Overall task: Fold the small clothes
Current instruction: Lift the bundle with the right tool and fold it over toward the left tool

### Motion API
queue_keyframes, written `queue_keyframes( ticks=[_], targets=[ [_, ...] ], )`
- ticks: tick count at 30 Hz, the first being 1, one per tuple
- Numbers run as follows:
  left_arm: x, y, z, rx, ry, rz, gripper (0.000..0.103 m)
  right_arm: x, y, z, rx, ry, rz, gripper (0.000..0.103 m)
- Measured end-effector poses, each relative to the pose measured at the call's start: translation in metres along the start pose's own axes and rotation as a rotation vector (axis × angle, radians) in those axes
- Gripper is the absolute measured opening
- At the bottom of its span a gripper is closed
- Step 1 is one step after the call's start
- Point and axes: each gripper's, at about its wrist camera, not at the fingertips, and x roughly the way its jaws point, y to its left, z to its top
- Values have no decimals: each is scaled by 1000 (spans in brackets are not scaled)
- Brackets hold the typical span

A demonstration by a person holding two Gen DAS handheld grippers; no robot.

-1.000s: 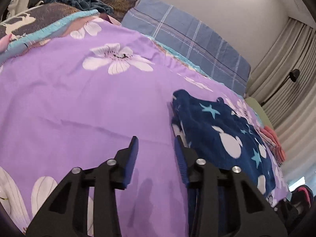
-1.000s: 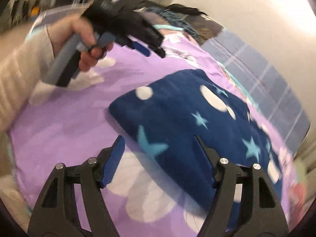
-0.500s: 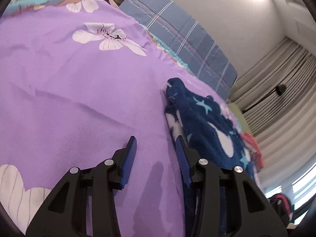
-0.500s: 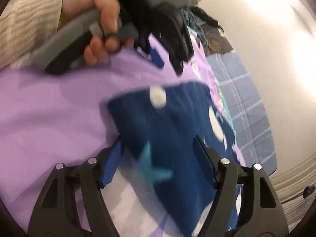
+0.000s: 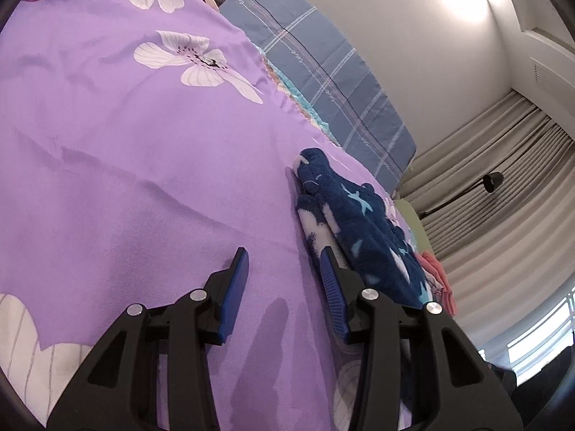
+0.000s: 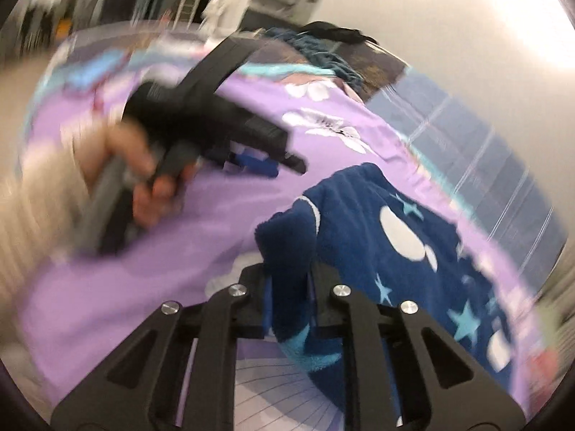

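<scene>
right tool (image 6: 289, 280) closing, pinching navy garment (image 6: 395, 251) corner, pads hidden | left tool (image 5: 285, 269) spread | right view blurred

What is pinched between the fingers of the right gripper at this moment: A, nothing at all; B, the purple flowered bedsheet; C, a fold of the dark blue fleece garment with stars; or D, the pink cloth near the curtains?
C: in the right wrist view the right gripper is closing, its jaws nearly together on a raised fold of the dark blue fleece garment, which lies on the purple bedsheet.
</scene>
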Motion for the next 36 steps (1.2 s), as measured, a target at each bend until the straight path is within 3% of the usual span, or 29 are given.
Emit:
queue_keyframes(
  ticks=[3,5,7,9,10,11,13,15,17,18,21,23,25,26,27,30,33,36],
  targets=[
    [10,0,3,-44,54,-91,43,-17,-22,3,139,-34,55,14],
    [20,-3,6,-98,111,-195,42,-17,-28,9,170,-32,74,14],
    [29,-7,9,-128,144,-235,42,-20,-26,10,169,-30,75,14],
    [39,-13,13,-124,167,-216,40,-18,-22,9,150,-26,66,14],
    [47,-16,17,-119,179,-192,32,-15,-22,11,143,-23,64,14],
    [52,-19,18,-113,183,-169,5,-14,-19,9,142,-20,65,14],
    [55,-26,23,-85,164,-123,4,-15,-9,6,140,-11,69,14],
    [45,-37,27,-14,81,-62,0,-9,-4,5,146,1,82,14],
    [33,-34,29,49,-10,73,0,3,11,0,104,32,96,13],
    [31,-21,27,28,-15,92,0,11,21,-4,68,55,94,13],
    [25,12,23,-116,-3,43,0,32,35,-18,16,91,77,15],
    [13,8,25,-95,-25,2,0,24,33,-15,17,70,84,22],
    [6,-3,25,-52,-24,-35,23,13,33,-14,-12,48,80,28],
    [6,-13,25,-33,-12,-69,44,8,33,-15,-34,40,61,34],
    [6,-21,23,-3,-7,-89,52,4,33,-17,-56,32,41,36],
    [21,-43,12,79,58,-89,56,-7,32,-26,-110,32,-16,41],
    [47,-52,2,116,154,-33,58,-12,28,-35,-137,45,-61,44],
    [58,-58,6,132,176,-22,58,-12,20,-42,-130,57,-85,50]
  ],
)
